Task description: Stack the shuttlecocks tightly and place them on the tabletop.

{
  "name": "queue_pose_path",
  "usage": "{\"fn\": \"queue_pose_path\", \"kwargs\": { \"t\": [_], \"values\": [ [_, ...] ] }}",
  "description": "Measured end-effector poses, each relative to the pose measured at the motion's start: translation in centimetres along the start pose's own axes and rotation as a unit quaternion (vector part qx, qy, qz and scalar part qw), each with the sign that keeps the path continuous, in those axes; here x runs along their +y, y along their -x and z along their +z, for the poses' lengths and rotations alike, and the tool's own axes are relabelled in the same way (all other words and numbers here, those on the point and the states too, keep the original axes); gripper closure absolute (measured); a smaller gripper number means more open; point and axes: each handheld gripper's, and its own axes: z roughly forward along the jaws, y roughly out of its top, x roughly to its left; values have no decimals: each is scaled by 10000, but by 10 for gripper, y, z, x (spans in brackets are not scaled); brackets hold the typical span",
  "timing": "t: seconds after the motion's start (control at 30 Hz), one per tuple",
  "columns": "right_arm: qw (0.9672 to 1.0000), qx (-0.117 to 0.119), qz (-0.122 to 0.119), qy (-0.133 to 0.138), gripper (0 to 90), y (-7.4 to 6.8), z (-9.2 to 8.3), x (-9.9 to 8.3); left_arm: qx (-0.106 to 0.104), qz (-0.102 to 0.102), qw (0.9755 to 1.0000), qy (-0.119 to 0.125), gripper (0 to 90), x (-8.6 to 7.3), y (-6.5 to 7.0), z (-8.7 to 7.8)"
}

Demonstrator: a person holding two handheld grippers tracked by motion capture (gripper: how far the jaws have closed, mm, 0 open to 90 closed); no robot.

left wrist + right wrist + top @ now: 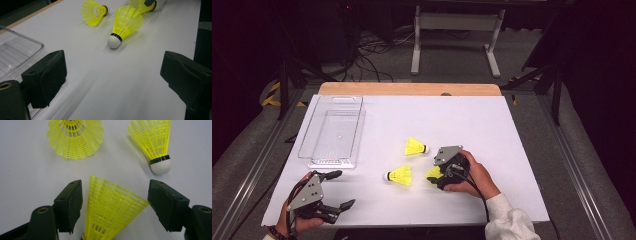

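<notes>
1. While my left gripper rests wide apart near me, my right gripper straddles a yellow shuttlecock, unclamped.
2. Squeezing its flimsy skirt could crush it or pop it free.
3. Beyond lie two shuttlecocks, then the clear tray on the tabletop.

Table: white top, wooden far edge.
Tray: clear plastic, at left, apparently empty.
Shuttlecocks: three yellow, one, another, third near right.
</notes>
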Motion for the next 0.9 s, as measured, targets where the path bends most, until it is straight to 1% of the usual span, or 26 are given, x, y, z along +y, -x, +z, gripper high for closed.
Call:
{"fn": "queue_pose_path", "kwargs": {
  "t": [0.3,0.37,0.43,0.47,0.53,0.67,0.83,0.87,0.9],
  "values": [
    [9998,-137,70,-132,321,3,-3,-9,7,0,10000,-11,78,0,0,0],
    [9998,-156,107,-113,323,4,-3,-10,4,-5,10000,-6,77,0,0,0],
    [9996,-187,124,-152,321,4,-5,-12,4,-10,10000,-5,77,0,-1,0],
    [9997,-164,123,-143,327,4,-5,-14,8,-8,10000,-15,77,0,-1,0],
    [9995,-189,182,-161,331,6,-7,-16,-2,-11,10000,-13,76,0,-1,0],
    [9991,-232,297,-169,300,9,-10,-21,-9,-5,10000,-21,74,0,-1,0],
    [9990,-298,294,-158,285,10,-13,-21,-12,-17,10000,-27,74,0,-1,0],
    [9990,-292,330,-105,272,11,-14,-22,-13,-18,10000,-25,74,0,-1,0],
    [9988,-353,328,-100,260,11,-16,-22,-18,-13,10000,-26,74,0,-1,0]
  ]
}}
